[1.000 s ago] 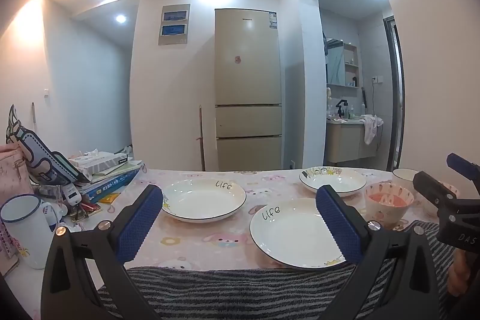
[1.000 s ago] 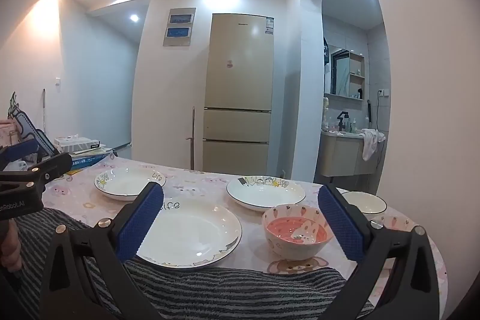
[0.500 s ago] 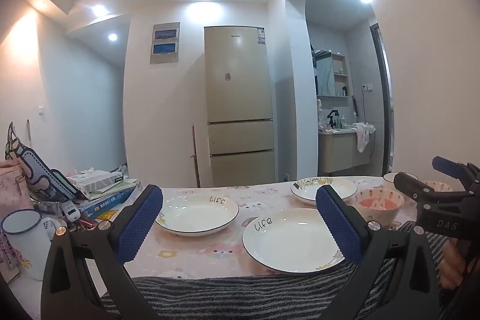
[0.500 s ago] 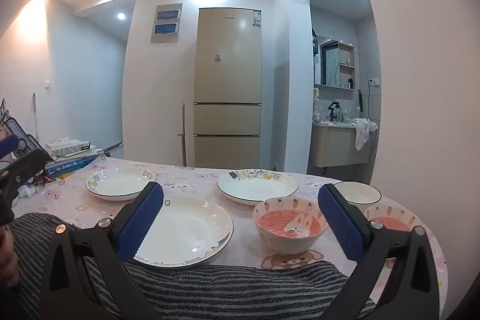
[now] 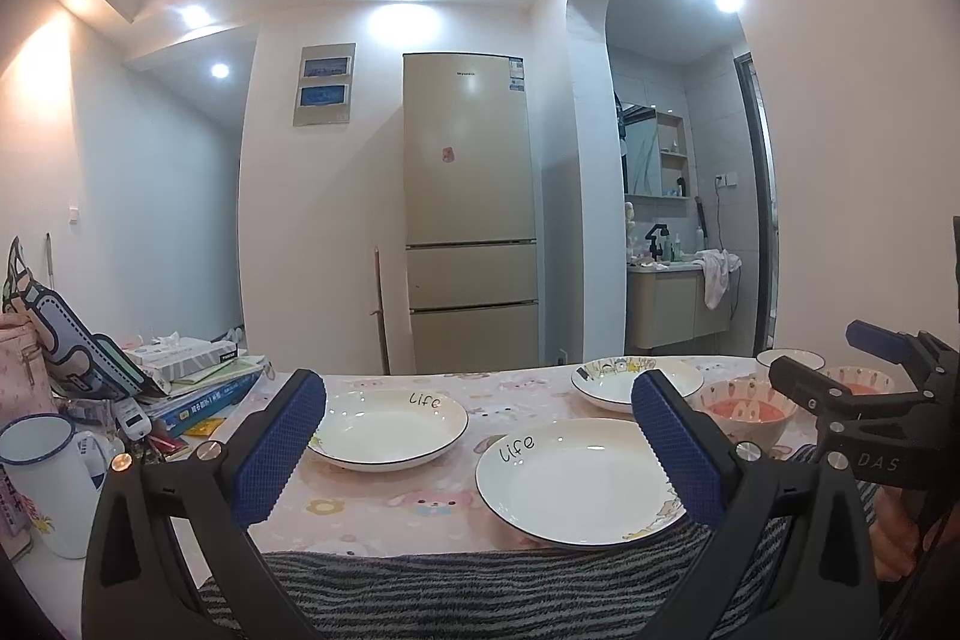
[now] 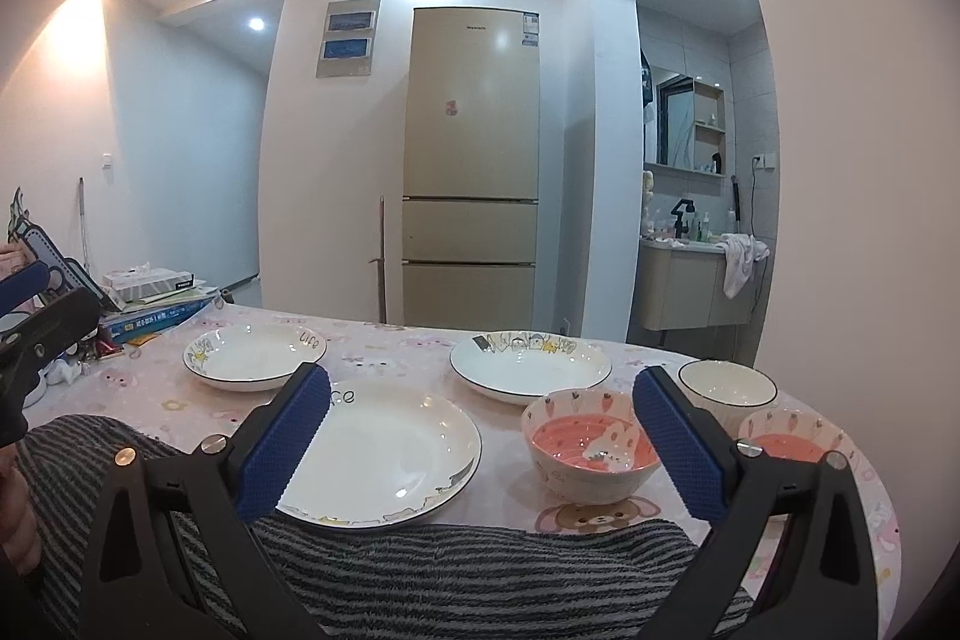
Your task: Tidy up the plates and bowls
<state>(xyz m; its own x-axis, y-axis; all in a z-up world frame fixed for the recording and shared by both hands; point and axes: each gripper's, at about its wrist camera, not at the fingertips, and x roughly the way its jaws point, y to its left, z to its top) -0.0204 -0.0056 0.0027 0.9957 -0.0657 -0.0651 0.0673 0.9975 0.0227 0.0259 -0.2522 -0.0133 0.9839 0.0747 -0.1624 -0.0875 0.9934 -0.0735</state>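
Nothing is sorted yet, as far as I can judge: every dish lies singly on the pink cartoon tablecloth [image 6: 384,358], none stacked on another, so the whole job is still ahead of me.

My left gripper [image 5: 478,451] is spread wide and empty, held back at the near edge over the grey striped cloth [image 5: 480,589]. My right gripper [image 6: 480,445] is equally wide and empty, also short of the dishes. In the left wrist view it shows at the right edge, beside the bowls.

Plates, I count three. The near "Life" plate [image 6: 384,451] sits closest to me, its near rim touching or slightly overlapping the striped cloth. The far-left "Life" plate [image 6: 255,355] lies beyond it to the left, apart from it. The cartoon-rimmed plate [image 6: 531,367] lies far and to the right, well clear of both.

Bowls, I count three as well. The pink rabbit bowl [image 6: 591,451] stands near, just right of the near plate and close in front of the cartoon-rimmed one. A second pink carrot-patterned bowl [image 6: 792,445] stands further right, partly hidden behind my right finger. The white bowl with a dark rim [image 6: 727,388] stands behind those two, near the table's right edge.

What is left, I think: gather the three plates into one pile and nest the three bowls into another. The two "Life" plates match, and so do the two pink bowls, so those look like natural first pairs.

At the far left the table also holds a white enamel mug [image 5: 45,484] and a stack of books [image 5: 204,391], which I would leave alone.
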